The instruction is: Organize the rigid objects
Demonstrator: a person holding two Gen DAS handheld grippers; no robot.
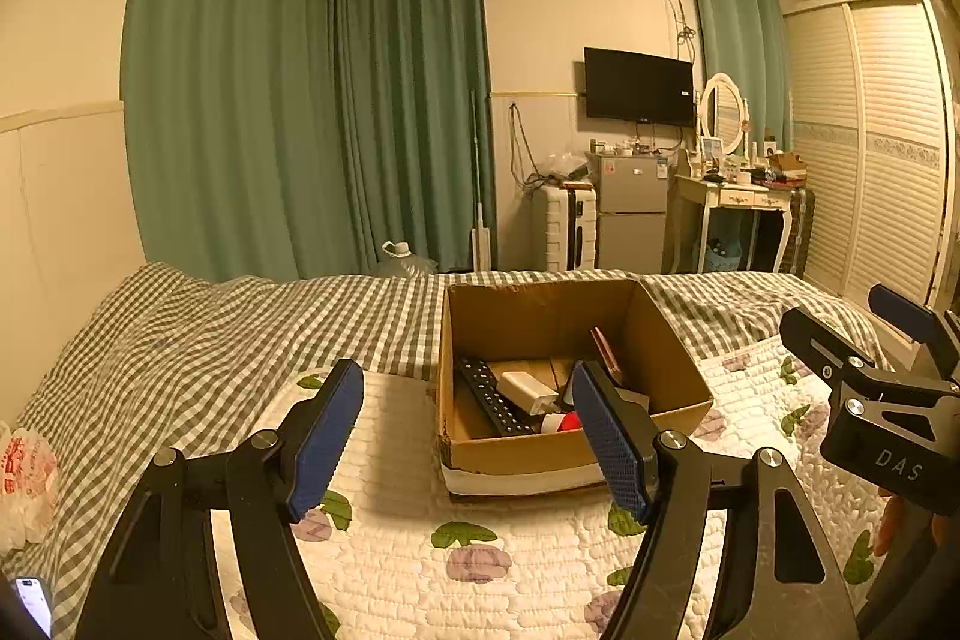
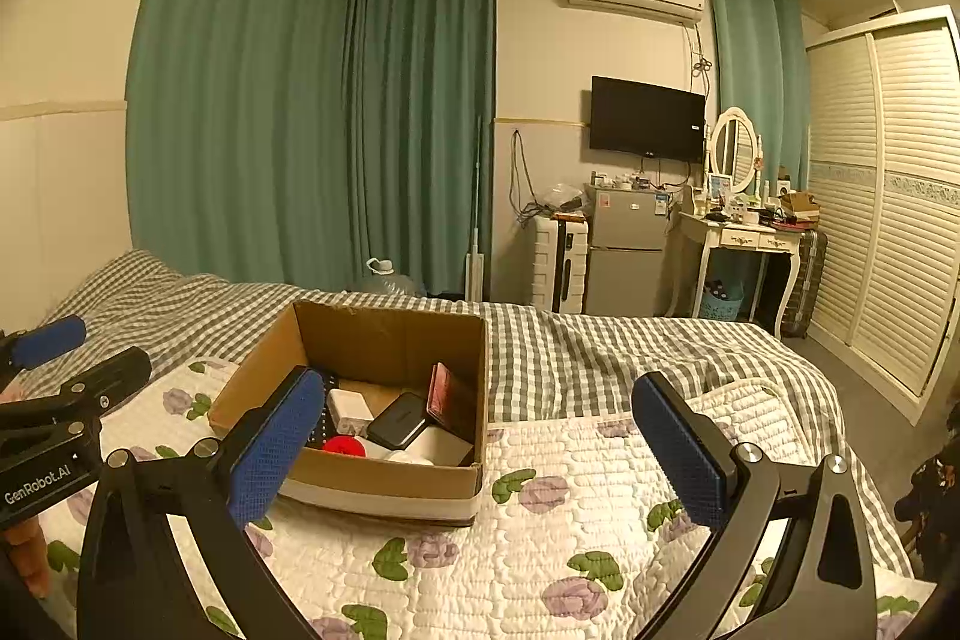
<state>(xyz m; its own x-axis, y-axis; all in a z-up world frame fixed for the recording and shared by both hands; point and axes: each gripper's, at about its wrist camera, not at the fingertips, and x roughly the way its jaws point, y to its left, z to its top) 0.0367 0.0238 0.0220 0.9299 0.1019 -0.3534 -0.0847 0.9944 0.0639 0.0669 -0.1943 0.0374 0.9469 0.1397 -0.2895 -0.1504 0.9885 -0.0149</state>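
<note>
Both the left gripper (image 1: 468, 436) and right gripper (image 2: 477, 451) hover wide apart, empty, over the floral quilt (image 2: 540, 550). Beyond, the cardboard box (image 2: 384, 478) holds a remote control (image 1: 489, 397) (clearer from the left); the right view alone shows a black case (image 2: 399, 421).

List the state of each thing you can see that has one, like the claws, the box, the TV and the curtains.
left claw: open, empty
right claw: open, empty
cardboard box: open-topped, holding objects, on the quilt
remote control: lying in the box
TV: screen dark
curtains: drawn shut
wardrobe doors: shut
fridge: doors shut
</note>
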